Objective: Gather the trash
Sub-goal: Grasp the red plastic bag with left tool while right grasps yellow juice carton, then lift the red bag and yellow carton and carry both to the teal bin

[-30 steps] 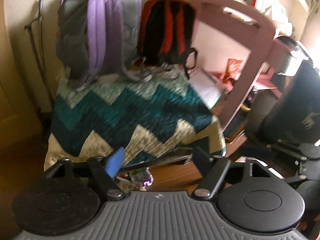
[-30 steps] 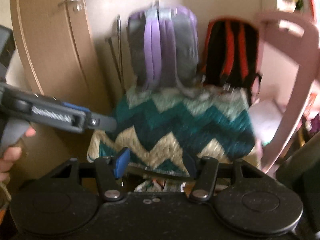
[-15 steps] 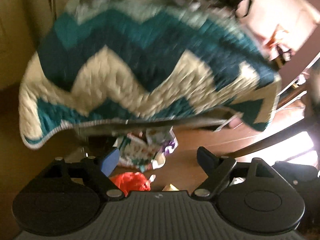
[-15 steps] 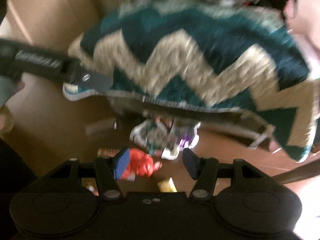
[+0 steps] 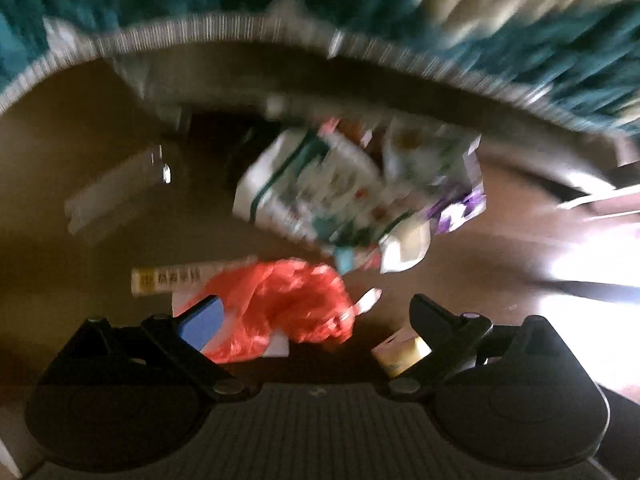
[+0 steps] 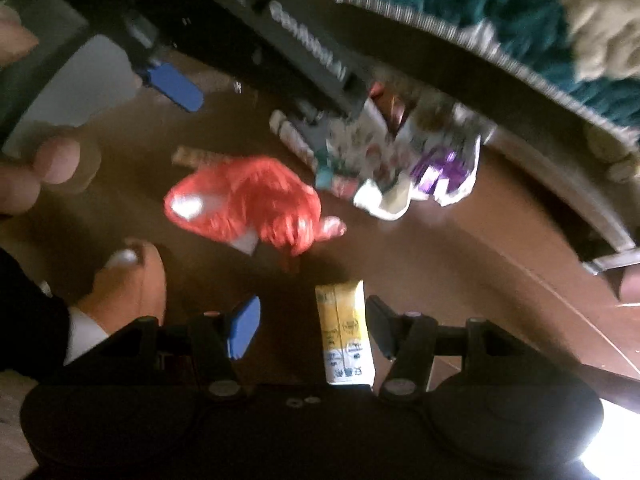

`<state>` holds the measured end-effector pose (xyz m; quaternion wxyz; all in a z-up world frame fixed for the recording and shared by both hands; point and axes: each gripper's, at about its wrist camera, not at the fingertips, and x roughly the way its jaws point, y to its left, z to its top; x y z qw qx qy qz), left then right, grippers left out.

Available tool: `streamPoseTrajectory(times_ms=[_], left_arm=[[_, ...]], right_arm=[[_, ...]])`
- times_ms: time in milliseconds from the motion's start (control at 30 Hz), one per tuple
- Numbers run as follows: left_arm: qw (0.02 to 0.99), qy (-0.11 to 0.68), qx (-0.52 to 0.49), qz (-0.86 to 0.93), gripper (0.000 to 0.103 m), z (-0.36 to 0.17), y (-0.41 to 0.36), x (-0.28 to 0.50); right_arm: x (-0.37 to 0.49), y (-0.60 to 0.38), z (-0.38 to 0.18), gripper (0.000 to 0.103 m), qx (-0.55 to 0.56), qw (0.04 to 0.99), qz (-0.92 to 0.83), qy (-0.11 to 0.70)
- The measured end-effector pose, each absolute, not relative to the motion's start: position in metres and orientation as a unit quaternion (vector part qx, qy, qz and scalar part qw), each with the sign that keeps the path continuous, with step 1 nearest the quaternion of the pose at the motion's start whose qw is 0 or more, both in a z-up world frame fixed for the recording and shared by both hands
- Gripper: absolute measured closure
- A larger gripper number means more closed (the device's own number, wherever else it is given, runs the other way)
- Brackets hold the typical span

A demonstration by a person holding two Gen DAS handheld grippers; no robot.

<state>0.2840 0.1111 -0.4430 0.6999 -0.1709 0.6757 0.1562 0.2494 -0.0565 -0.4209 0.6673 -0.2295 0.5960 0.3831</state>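
Observation:
Trash lies on the brown floor under the bed's edge. A crumpled red plastic bag (image 5: 280, 308) (image 6: 248, 200) lies between the fingers of my open left gripper (image 5: 316, 320), just in front of them. A yellow carton (image 6: 346, 336) (image 5: 402, 354) lies between the fingers of my open right gripper (image 6: 312, 328). A pile of white, green and purple wrappers (image 5: 352, 196) (image 6: 400, 164) lies farther in, by the bed frame. A flat yellow-and-white packet (image 5: 180, 280) lies behind the red bag. The left gripper (image 6: 176, 88) also shows from the right wrist view, above the trash.
The teal and cream zigzag blanket (image 5: 500, 20) (image 6: 520, 12) hangs over the bed's edge above the trash. A pale flat box (image 5: 116, 196) lies at left on the floor. A bare foot (image 6: 132, 280) stands left of the right gripper. Bright light falls on the floor (image 5: 592, 300) at right.
Both grippers have tilted down from the bed and backpacks to the floor and come closer to the trash. The red bag and the yellow carton now lie between their fingers.

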Motion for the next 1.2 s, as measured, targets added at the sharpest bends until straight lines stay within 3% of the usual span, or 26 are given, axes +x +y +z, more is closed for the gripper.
streamPoseTrajectory(times_ms=[300,700,800,933,967,1200], left_arm=[[0.636,0.731,-0.194,0.151,0.003,-0.532,0.108,0.288],[0.610,0.749,-0.211,0.149,0.004,-0.584,0.110,0.285],[0.612,0.747,-0.214,0.147,0.013,-0.588,0.110,0.282],[0.608,0.749,-0.219,0.147,0.036,-0.591,0.111,0.279],[0.607,0.749,-0.221,0.146,0.037,-0.591,0.113,0.278],[0.608,0.748,-0.221,0.147,0.040,-0.565,0.116,0.278]], right_arm=[[0.256,-0.055,-0.495,0.045,-0.255,0.623,0.367,0.642],[0.254,-0.052,-0.545,0.046,-0.267,0.616,0.345,0.656],[0.256,-0.052,-0.549,0.048,-0.271,0.619,0.339,0.654],[0.255,-0.053,-0.555,0.050,-0.268,0.620,0.339,0.655],[0.256,-0.053,-0.554,0.060,-0.267,0.618,0.340,0.656],[0.261,-0.054,-0.536,0.061,-0.259,0.613,0.330,0.670]])
